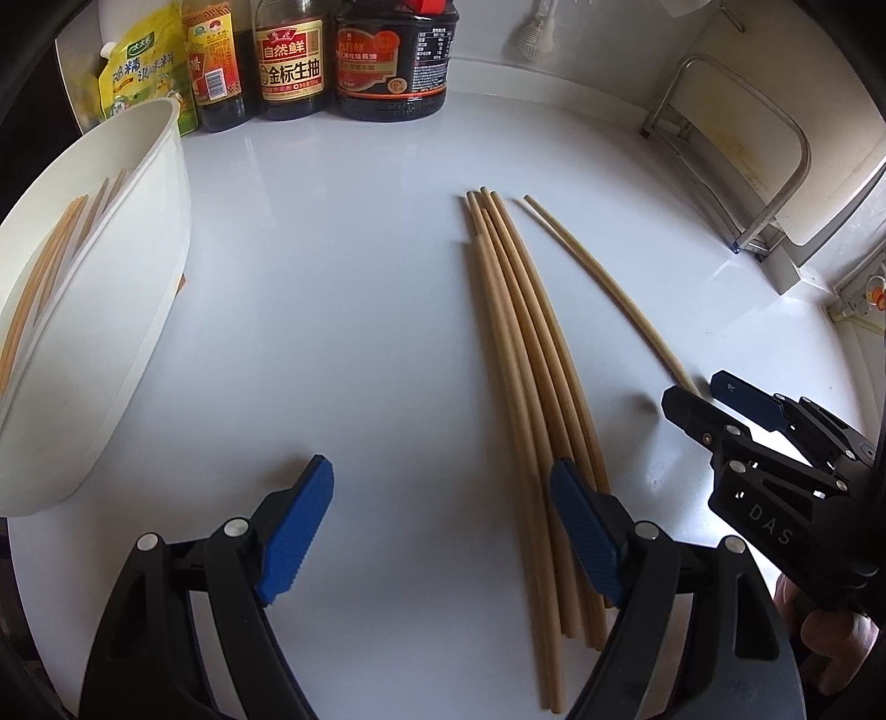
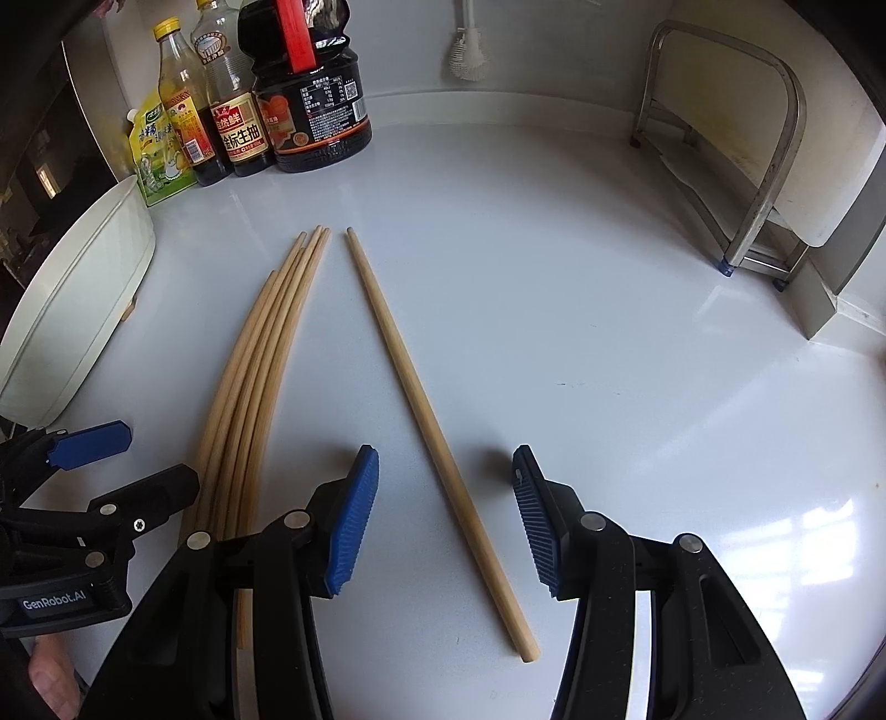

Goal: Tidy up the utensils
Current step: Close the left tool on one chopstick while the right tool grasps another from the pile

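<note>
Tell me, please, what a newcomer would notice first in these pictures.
First, the bundle of chopsticks lying mid-counter, with a single chopstick apart on its right, between the open fingers of the right gripper. Next, the white tray at the left edge, already holding some chopsticks, and the sauce bottles lined up at the back.

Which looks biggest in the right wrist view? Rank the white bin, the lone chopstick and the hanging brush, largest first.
1. White bin, though partly cut off at the frame edge.
2. Lone chopstick; long but thin, and nearer the camera.
3. Hanging brush; farthest away, so true size is unsure.
</note>
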The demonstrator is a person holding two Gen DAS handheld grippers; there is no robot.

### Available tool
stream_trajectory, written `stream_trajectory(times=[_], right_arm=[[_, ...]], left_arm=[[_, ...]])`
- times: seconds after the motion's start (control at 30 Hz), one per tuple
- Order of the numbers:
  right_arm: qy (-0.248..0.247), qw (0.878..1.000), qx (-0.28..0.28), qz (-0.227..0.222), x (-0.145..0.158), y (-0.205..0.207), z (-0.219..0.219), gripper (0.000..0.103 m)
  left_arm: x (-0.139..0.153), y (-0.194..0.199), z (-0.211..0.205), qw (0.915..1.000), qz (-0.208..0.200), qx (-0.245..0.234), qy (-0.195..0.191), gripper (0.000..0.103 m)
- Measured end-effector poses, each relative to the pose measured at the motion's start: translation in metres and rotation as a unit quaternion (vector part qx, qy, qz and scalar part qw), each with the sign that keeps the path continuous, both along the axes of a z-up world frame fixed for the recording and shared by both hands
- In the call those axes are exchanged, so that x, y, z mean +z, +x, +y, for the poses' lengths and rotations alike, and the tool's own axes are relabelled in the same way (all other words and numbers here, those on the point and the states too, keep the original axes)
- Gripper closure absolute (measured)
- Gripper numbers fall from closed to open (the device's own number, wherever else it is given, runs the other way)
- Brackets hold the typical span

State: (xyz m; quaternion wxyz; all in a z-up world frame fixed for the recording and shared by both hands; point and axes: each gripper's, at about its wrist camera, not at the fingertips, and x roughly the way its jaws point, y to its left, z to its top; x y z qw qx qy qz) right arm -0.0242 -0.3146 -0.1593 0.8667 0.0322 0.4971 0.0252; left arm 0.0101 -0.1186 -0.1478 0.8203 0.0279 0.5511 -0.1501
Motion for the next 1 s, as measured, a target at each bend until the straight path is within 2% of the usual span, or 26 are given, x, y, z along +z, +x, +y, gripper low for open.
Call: stream_trajectory(times=[0.23, 0.5, 0.77, 0.87, 0.93, 1.0], right_arm=[[0.000, 1.000, -0.002, 0.000, 0.001, 0.002, 0.000, 0.055], [-0.007, 1.000, -0.003, -0.004, 0.000, 0.007, -0.006, 0.055], [-0.025, 0.999, 0.025, -0.011, -0.001, 0.009, -0.004, 0.055], [-0.027, 0.999, 0.040, -0.015, -0.002, 0.009, 0.000, 0.057], [-0.027, 0.998, 0.047, -0.017, -0.002, 0.010, 0.003, 0.058], [-0.028, 0.998, 0.055, -0.019, -0.001, 0.011, 0.006, 0.067]], left_arm=[[-0.001, 0.002, 0.012, 0.9998, -0.002, 0.016, 0.006, 0.024], [-0.002, -0.002, 0.030, 0.9988, -0.009, 0.035, 0.032, 0.024], [-0.004, -0.012, 0.031, 0.9976, -0.016, 0.037, 0.057, 0.026], [-0.003, -0.012, 0.029, 0.9977, -0.021, 0.030, 0.056, 0.033], [-0.001, -0.012, 0.027, 0.9978, -0.024, 0.026, 0.056, 0.044], [0.000, -0.011, 0.025, 0.9979, -0.025, 0.022, 0.055, 0.054]])
